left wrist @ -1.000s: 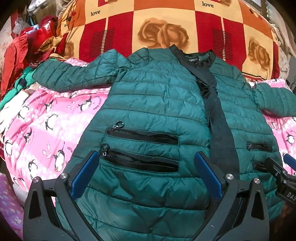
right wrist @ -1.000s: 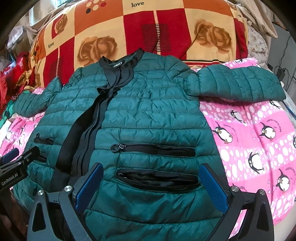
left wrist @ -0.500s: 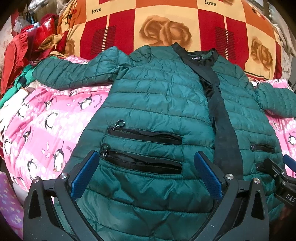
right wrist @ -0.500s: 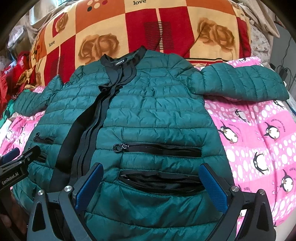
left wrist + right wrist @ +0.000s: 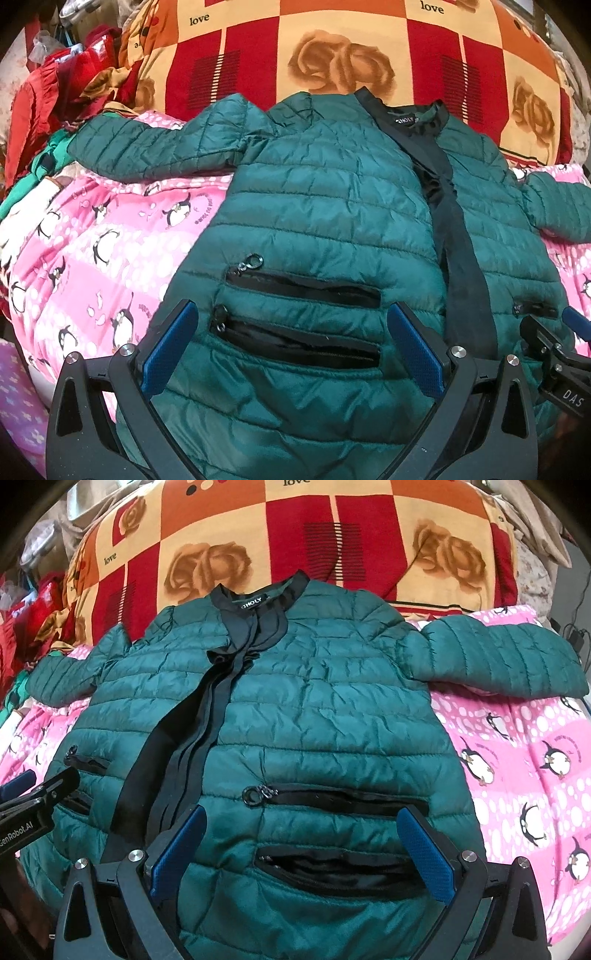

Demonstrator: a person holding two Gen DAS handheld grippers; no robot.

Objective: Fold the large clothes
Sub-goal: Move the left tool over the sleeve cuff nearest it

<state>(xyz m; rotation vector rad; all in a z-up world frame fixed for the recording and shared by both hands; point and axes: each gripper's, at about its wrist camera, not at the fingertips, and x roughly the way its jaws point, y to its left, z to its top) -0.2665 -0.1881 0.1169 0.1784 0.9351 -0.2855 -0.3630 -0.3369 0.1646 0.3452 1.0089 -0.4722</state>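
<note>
A dark green quilted jacket (image 5: 325, 206) (image 5: 325, 709) lies flat, front up, on a pink penguin-print bedcover (image 5: 92, 258) (image 5: 528, 760). Its black zip band runs down the middle and both sleeves spread sideways. My left gripper (image 5: 291, 343) hovers open over the jacket's left pockets, its blue pads (image 5: 170, 343) apart with nothing between them. My right gripper (image 5: 299, 853) is open above the right pockets near the hem. Each gripper shows at the edge of the other's view: the right gripper (image 5: 554, 354), the left gripper (image 5: 33, 797).
A red, orange and cream checked blanket (image 5: 332, 48) (image 5: 295, 528) with rose prints rises behind the collar. A heap of red and green clothes (image 5: 48, 110) sits at the far left. Cables (image 5: 576, 635) hang at the right edge of the bed.
Both grippers have moved slightly forward and lower over the jacket; the pockets now sit nearer the fingertips. The jacket has not moved and both grippers stay open.
</note>
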